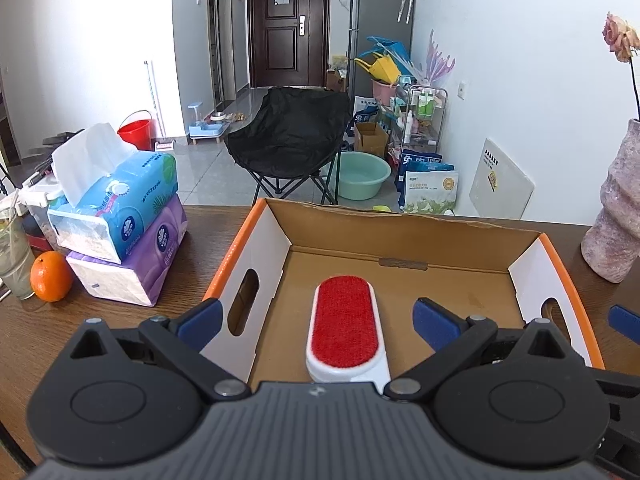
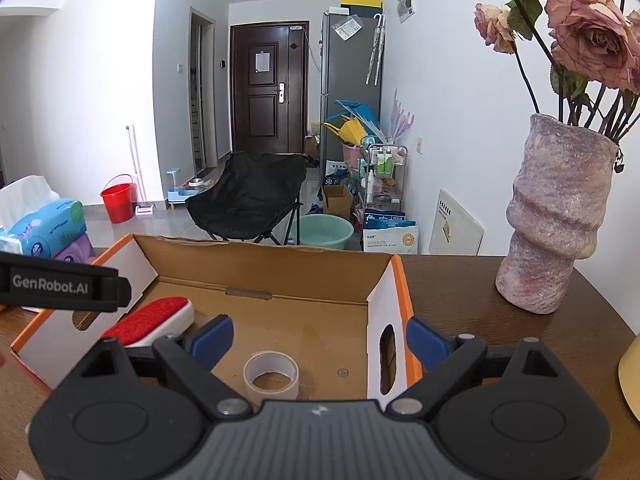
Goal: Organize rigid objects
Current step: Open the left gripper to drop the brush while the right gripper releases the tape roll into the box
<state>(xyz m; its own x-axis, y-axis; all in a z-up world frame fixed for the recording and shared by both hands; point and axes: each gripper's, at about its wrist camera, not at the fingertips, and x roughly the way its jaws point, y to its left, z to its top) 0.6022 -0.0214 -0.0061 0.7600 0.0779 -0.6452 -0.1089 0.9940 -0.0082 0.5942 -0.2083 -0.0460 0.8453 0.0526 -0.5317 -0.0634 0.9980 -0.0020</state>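
Observation:
An open cardboard box with orange-edged white end walls stands on the dark wooden table. A white lint brush with a red pad lies flat on the box floor, and my left gripper is open around it, its blue pads clear of it on both sides. In the right wrist view the same box holds the lint brush at the left and a roll of clear tape lying near the front. My right gripper is open above the tape, touching nothing. The left gripper's strap crosses that view's left edge.
Two stacked tissue packs, an orange and a glass sit left of the box. A pink vase with dried roses stands to the right of it. A black folding chair and household clutter lie beyond the table.

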